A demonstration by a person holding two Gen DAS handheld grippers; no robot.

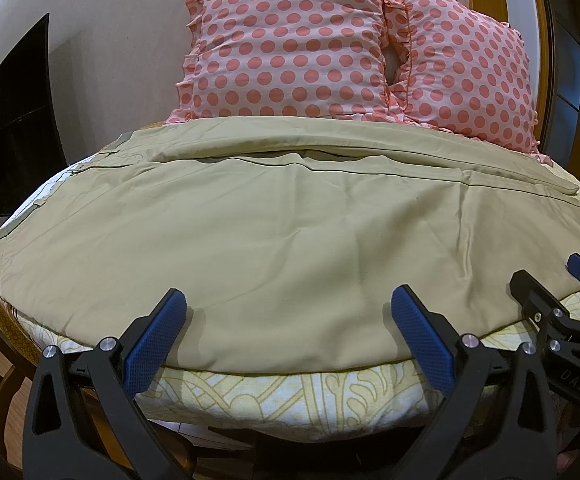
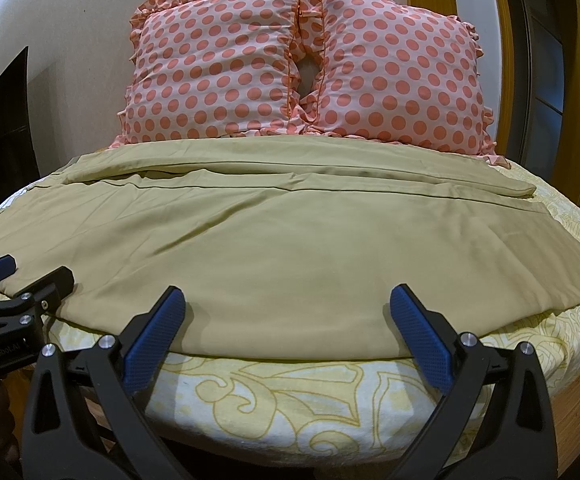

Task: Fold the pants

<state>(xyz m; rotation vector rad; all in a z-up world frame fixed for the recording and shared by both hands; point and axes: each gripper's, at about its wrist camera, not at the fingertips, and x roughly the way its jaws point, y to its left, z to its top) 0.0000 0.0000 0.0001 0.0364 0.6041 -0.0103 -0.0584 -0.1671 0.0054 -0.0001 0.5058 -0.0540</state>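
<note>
The khaki pants are lying spread sideways across the bed, waistband toward the left, one leg lying nearer the polka-dot pillows and the other along the near edge. The left gripper and right gripper are both hovering over that near hem with jaws spread wide, pinching nothing. To fold well, each should be biting the near edge cleanly (top layer only looks risky), then lifting together and carrying it evenly onto the far leg so seams are lining up.
</note>
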